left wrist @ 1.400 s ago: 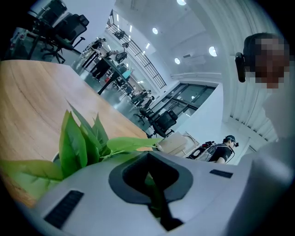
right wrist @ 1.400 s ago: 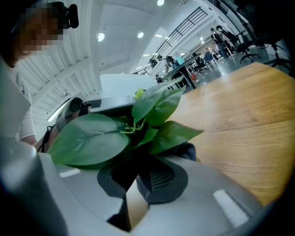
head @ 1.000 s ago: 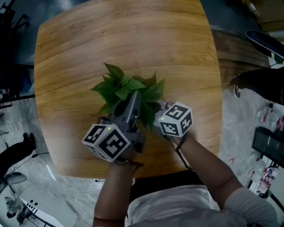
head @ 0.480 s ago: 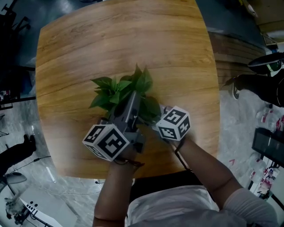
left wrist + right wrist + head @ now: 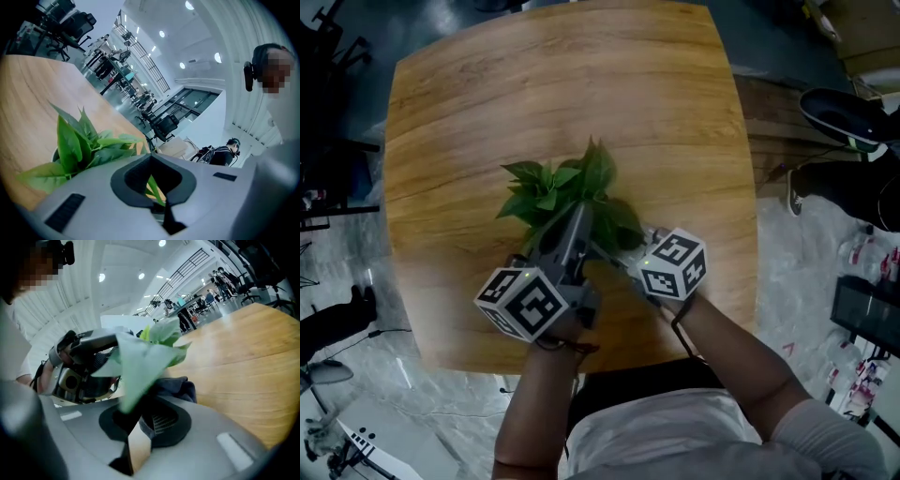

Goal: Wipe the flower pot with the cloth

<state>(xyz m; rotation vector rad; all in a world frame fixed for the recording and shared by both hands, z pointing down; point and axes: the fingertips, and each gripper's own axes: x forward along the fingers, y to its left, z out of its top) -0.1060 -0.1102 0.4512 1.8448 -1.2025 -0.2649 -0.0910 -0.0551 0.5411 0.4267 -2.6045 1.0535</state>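
Note:
The potted plant (image 5: pixel 567 187) stands in the middle of the wooden table (image 5: pixel 675 112). Its pot is hidden under the leaves and both grippers. My left gripper (image 5: pixel 578 217) reaches in from the near side, and its tips sit under the foliage at the pot. In the left gripper view the jaws (image 5: pixel 152 183) stand close together, with green leaves (image 5: pixel 79 145) just beyond and one in the gap. My right gripper (image 5: pixel 628 251) presses in from the right. It is shut on a dark blue-grey cloth (image 5: pixel 176 387), which bunches between its jaws (image 5: pixel 140 420) against the plant.
The table's near edge lies just under my hands, with bare wood beyond and beside the plant. A person's shoes (image 5: pixel 839 112) are on the floor at the right. Office chairs (image 5: pixel 328 56) stand at the left. Another person (image 5: pixel 225 152) stands far behind the table.
The plant's leaves have swung from spreading right to bunching up and left. The right gripper shifted slightly along the pot's side. The left gripper stayed put.

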